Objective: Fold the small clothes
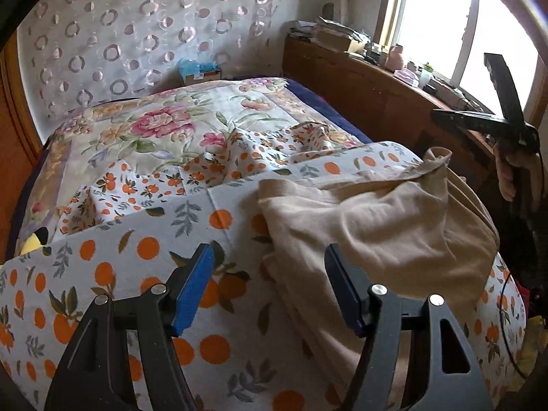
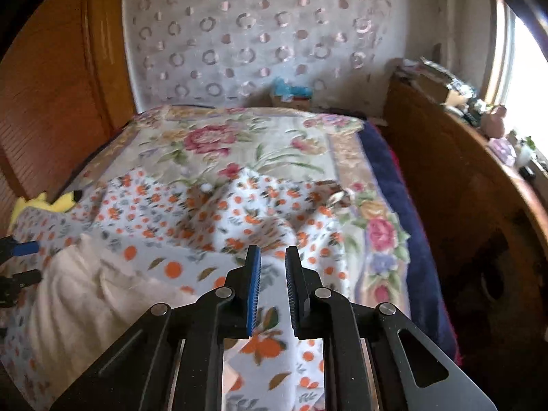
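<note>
Beige and soft, the small garment (image 1: 370, 226) lies crumpled on an orange-print blanket (image 1: 137, 274) spread over the near part of the bed (image 1: 346, 126), one corner of the cloth (image 1: 436, 156) turned up toward the wooden sideboard (image 1: 359, 82). The left tongs (image 1: 269, 286) hang low over the blanket, pointing forward along the bed, their blue-padded fingers (image 1: 191, 291) spread wide; the garment's near edge lies between them but is not gripped. In the left wrist view the right tongs (image 1: 479, 102) are raised at the far right, well above the garment, tilted with their black fingers splayed, and part of the person's hand (image 1: 507, 174) shows below them. From the right wrist view, the right tongs (image 2: 272, 291) point across the bed with only a narrow gap between the pads, holding nothing, while the garment (image 2: 89, 294) sits down to the left, apart from them. A floral quilt (image 2: 239, 144) covers the bed further on, with a yellow soft toy (image 2: 44, 202) at its left edge.
</note>
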`<state>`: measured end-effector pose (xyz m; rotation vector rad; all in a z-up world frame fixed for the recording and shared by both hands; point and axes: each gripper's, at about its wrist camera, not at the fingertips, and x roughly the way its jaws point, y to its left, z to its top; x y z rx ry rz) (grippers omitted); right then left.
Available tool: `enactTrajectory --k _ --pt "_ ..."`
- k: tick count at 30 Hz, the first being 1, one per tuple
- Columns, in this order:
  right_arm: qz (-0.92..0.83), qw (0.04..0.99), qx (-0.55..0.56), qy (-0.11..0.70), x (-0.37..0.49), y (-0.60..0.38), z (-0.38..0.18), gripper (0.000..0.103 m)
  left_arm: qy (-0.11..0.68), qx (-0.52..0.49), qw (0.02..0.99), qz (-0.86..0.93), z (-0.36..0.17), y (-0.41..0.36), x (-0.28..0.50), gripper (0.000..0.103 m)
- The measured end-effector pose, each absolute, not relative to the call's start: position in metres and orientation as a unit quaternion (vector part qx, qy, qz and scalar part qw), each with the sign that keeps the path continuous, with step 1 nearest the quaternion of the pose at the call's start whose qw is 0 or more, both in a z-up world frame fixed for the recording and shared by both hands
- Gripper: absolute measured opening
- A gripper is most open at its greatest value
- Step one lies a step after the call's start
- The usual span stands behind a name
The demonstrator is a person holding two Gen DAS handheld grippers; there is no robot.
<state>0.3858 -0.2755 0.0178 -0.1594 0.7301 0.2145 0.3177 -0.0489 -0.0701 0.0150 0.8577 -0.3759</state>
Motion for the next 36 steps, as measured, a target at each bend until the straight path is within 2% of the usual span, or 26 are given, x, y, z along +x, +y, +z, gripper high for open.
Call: enactTrajectory --k 1,2,3,4,12,19,21,22,23,26,27,28,29,30,33,36 --pt "0.11 0.924 -0.078 0.359 0.379 -0.274 0.016 0.04 0.415 0.008 0.891 -0.184 -0.071 -0.05 0.317 0.068" --pt "0.119 0.921 -0.072 0.363 0.371 -0.279 0.013 0.05 0.416 0.009 0.89 -0.186 -0.072 -0.052 0.317 0.068" --pt "0.131 0.918 -0.064 0.37 0.361 -0.282 0.012 0.066 0.417 0.009 0.889 -0.188 -0.073 -0.054 0.316 0.068" --pt "0.137 0.915 -0.061 0.374 0.352 -0.282 0.01 0.073 0.42 0.009 0.888 -0.19 -0.074 -0.055 0.317 0.068" --pt "0.159 0.894 -0.049 0.416 0.308 -0.283 -0.013 0.078 0.445 0.011 0.873 -0.201 -0.087 -0.065 0.321 0.068" --pt "0.164 0.877 -0.017 0.451 0.331 -0.289 -0.025 0.078 0.455 0.007 0.867 -0.202 -0.091 -0.065 0.322 0.068" --pt "0.173 0.873 -0.01 0.456 0.339 -0.287 -0.031 0.078 0.455 0.008 0.867 -0.203 -0.091 -0.065 0.322 0.066" --pt "0.176 0.874 -0.009 0.454 0.341 -0.286 -0.033 0.078 0.453 0.009 0.867 -0.206 -0.092 -0.066 0.322 0.059" --pt "0.185 0.873 -0.013 0.451 0.342 -0.285 -0.035 0.077 0.451 0.011 0.866 -0.215 -0.092 -0.067 0.321 0.049" --pt "0.204 0.873 -0.033 0.441 0.343 -0.277 -0.038 0.064 0.456 0.014 0.861 -0.227 -0.093 -0.071 0.323 0.041" --pt "0.21 0.872 -0.039 0.44 0.344 -0.275 -0.039 0.055 0.457 0.011 0.859 -0.231 -0.092 -0.072 0.323 0.037" --pt "0.216 0.871 -0.042 0.439 0.345 -0.275 -0.041 0.043 0.459 0.003 0.856 -0.238 -0.092 -0.071 0.324 0.03" --pt "0.227 0.868 -0.04 0.44 0.345 -0.275 -0.042 0.036 0.461 -0.006 0.853 -0.245 -0.092 -0.071 0.323 0.02" --pt "0.234 0.867 -0.039 0.438 0.345 -0.276 -0.042 0.026 0.465 -0.011 0.849 -0.251 -0.092 -0.072 0.322 0.016" --pt "0.236 0.874 -0.057 0.42 0.34 -0.278 -0.039 0.019 0.443 -0.02 0.86 -0.254 -0.078 -0.07 0.312 0.013" --pt "0.244 0.888 -0.068 0.385 0.327 -0.274 -0.017 0.019 0.41 -0.033 0.873 -0.263 -0.055 -0.063 0.294 0.013"
